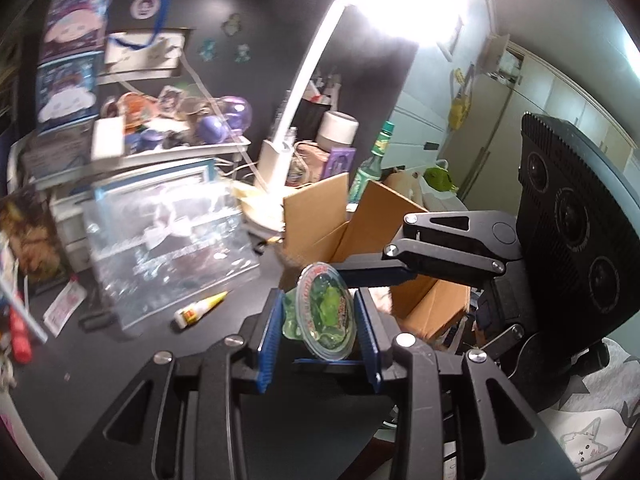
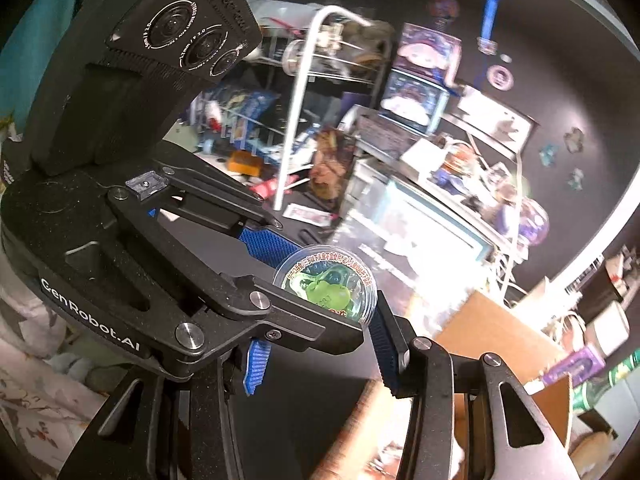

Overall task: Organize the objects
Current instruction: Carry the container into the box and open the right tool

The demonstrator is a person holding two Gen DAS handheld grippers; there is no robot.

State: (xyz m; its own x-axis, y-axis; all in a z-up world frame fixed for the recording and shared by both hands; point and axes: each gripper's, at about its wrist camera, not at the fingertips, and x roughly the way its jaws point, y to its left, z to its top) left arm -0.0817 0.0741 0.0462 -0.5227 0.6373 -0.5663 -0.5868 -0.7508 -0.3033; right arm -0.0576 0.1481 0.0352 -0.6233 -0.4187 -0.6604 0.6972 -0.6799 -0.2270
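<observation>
A small clear cup of green jelly (image 1: pixel 326 312) with a printed round lid is held between the blue pads of my left gripper (image 1: pixel 318 322), just in front of an open cardboard box (image 1: pixel 372 240). My right gripper (image 1: pixel 360 272) reaches in from the right, and its fingers touch the cup's far top edge. In the right wrist view the jelly cup (image 2: pixel 326 284) sits at the tips of both grippers, with my right gripper (image 2: pixel 316 344) spread around the left gripper's finger and the cardboard box (image 2: pixel 500 332) below right.
On the dark desk lie a glue tube (image 1: pixel 200 309), a clear plastic pouch (image 1: pixel 168 236) and a white lamp (image 1: pixel 280 156). A green bottle (image 1: pixel 370 164) stands behind the box. Cluttered shelves (image 1: pixel 132 136) line the back left.
</observation>
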